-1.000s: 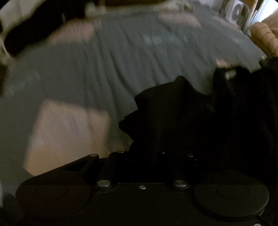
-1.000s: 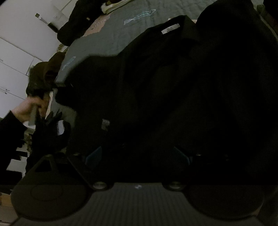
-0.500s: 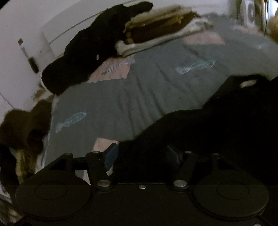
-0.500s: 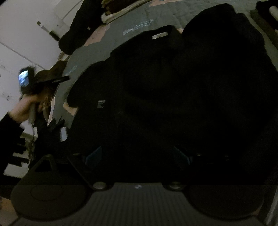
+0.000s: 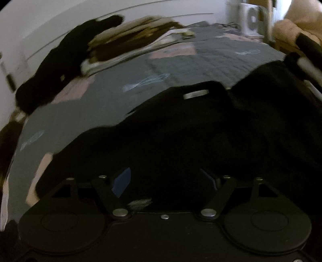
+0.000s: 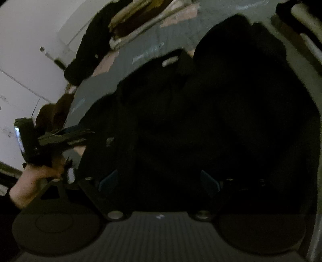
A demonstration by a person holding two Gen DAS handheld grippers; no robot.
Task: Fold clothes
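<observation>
A black garment point(image 5: 201, 131) with a white neck label point(image 5: 196, 94) lies spread on the grey quilted bed point(image 5: 90, 104). It also fills the right wrist view point(image 6: 201, 121). My left gripper point(image 5: 167, 179) is open, its blue-padded fingers point(image 5: 121, 180) wide apart over the garment's near edge. My right gripper point(image 6: 159, 181) is open too, its fingers point(image 6: 107, 180) wide apart over the dark cloth. The left gripper point(image 6: 80, 135) shows in the right wrist view, held by a hand at the garment's left edge.
A stack of folded clothes point(image 5: 136, 40) and a black heap point(image 5: 56, 68) lie at the far side of the bed. White wardrobe doors point(image 6: 26, 50) stand to the left. A beige cushion point(image 5: 297, 26) and a white appliance point(image 5: 253, 18) sit at the far right.
My left gripper let go of the black cloth and opened, then swung toward the garment's near edge. The garment now lies flatter on the bed. The right gripper stays open.
</observation>
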